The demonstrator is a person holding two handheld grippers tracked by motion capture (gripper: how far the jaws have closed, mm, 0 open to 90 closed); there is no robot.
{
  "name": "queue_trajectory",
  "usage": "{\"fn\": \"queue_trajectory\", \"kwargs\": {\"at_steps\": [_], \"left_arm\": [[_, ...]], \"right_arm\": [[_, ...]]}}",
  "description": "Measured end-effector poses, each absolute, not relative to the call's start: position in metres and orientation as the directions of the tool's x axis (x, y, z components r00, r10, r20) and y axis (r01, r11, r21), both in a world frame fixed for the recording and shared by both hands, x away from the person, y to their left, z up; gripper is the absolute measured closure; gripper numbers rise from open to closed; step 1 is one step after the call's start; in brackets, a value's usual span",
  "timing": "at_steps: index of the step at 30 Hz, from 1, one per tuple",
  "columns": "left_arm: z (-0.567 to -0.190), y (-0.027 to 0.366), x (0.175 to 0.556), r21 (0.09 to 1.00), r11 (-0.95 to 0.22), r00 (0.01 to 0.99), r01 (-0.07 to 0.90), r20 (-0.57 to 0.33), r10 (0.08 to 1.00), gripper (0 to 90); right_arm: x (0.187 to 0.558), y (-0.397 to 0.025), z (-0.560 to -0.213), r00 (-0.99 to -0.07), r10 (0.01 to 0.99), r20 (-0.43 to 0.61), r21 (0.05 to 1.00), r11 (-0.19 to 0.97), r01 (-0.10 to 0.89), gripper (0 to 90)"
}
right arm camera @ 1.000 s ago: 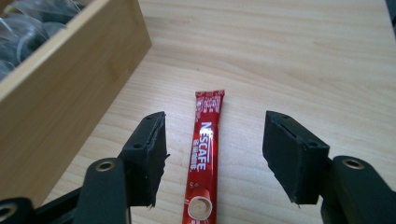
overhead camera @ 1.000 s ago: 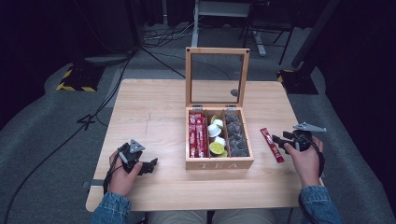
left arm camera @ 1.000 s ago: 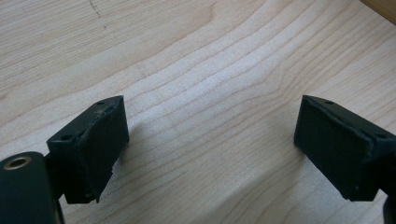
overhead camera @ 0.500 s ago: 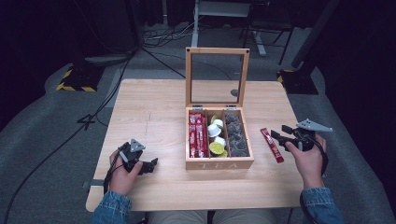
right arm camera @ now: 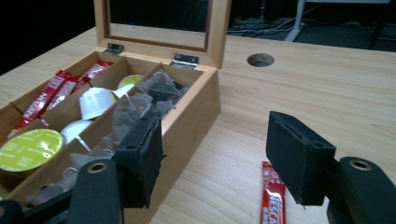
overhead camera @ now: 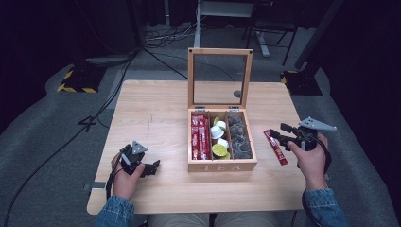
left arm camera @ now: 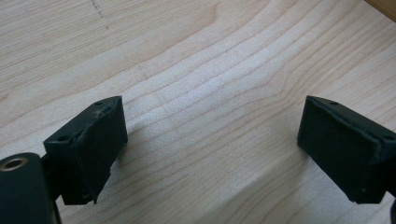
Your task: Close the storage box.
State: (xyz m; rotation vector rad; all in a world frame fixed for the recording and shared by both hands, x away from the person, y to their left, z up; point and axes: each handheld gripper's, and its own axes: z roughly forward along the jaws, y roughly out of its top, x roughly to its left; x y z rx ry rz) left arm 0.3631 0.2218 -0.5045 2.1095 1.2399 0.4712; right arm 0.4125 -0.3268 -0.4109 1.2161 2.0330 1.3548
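Observation:
An open wooden tea box (overhead camera: 222,165) (right arm camera: 201,112) stands mid-table, its glass lid upright. It holds red sachets (overhead camera: 200,137) on the left, white and green capsules (overhead camera: 219,142) in the middle and dark tea bags (overhead camera: 239,137) on the right. A loose red sachet (overhead camera: 275,146) (right arm camera: 273,198) lies on the table right of the box. My right gripper (overhead camera: 278,133) (right arm camera: 215,154) hovers open just above that sachet, jaws apart with nothing between them. My left gripper (overhead camera: 152,168) (left arm camera: 212,149) rests open near the table's front left, over bare wood.
The wooden table (overhead camera: 156,109) has a round cable hole (overhead camera: 237,93) (right arm camera: 260,59) behind the box. Dark floor with cables and stand legs surrounds the table.
My right gripper has drifted slightly right and back from the box; the red sachet stays on the table. The left gripper has not moved.

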Motion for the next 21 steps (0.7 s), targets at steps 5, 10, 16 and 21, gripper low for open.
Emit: {"fn": "queue_trajectory", "kwargs": {"at_steps": [5,10,16,21], "left_arm": [[-0.505,0.222,0.363,0.682,-0.35,0.49,0.642,-0.014,0.872,8.6],[-0.505,0.222,0.363,0.681,-0.348,0.488,0.644,-0.015,0.873,8.6],[-0.505,0.222,0.363,0.681,-0.348,0.489,0.644,-0.017,0.872,8.4],[-0.505,0.222,0.363,0.681,-0.348,0.49,0.644,-0.017,0.872,8.3]], "right_arm": [[0.422,-0.319,-0.406,-0.559,0.816,0.149,0.883,0.145,0.446,36.6],[0.437,-0.311,-0.391,-0.577,0.804,0.145,0.875,0.169,0.455,36.7],[0.452,-0.309,-0.373,-0.585,0.801,0.124,0.877,0.187,0.443,36.6],[0.467,-0.304,-0.353,-0.592,0.799,0.109,0.879,0.2,0.432,36.5]]}}
